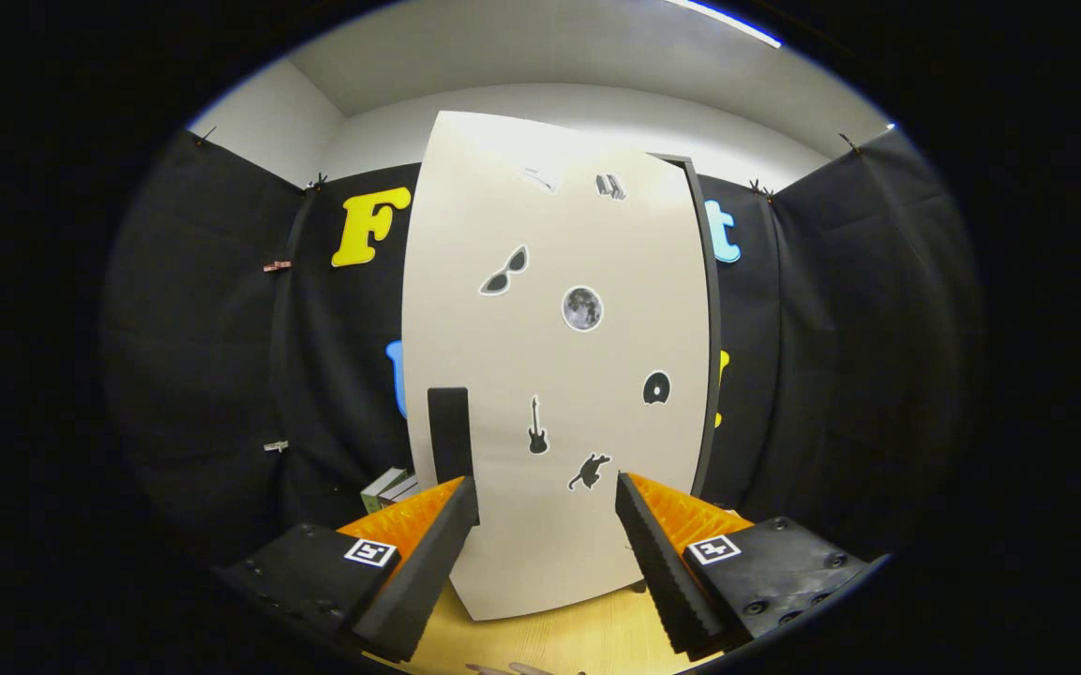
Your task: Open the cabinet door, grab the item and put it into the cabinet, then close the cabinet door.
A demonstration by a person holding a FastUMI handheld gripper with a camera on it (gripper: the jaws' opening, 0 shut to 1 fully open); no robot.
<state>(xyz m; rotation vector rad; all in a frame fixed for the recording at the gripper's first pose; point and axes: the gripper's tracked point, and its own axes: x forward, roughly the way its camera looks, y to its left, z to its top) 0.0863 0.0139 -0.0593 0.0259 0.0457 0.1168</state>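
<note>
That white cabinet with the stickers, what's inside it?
It cannot be seen: the cabinet door is shut and covers the inside. On its front are stickers and a dark handle. The gripper hangs open before it, its jaws apart and empty. Some books lie beside the cabinet.

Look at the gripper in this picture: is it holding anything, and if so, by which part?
Nothing is held. The gripper is open, its fingers spread apart with only air between them, just ahead of the closed cabinet door. The door's black handle is untouched.
</note>
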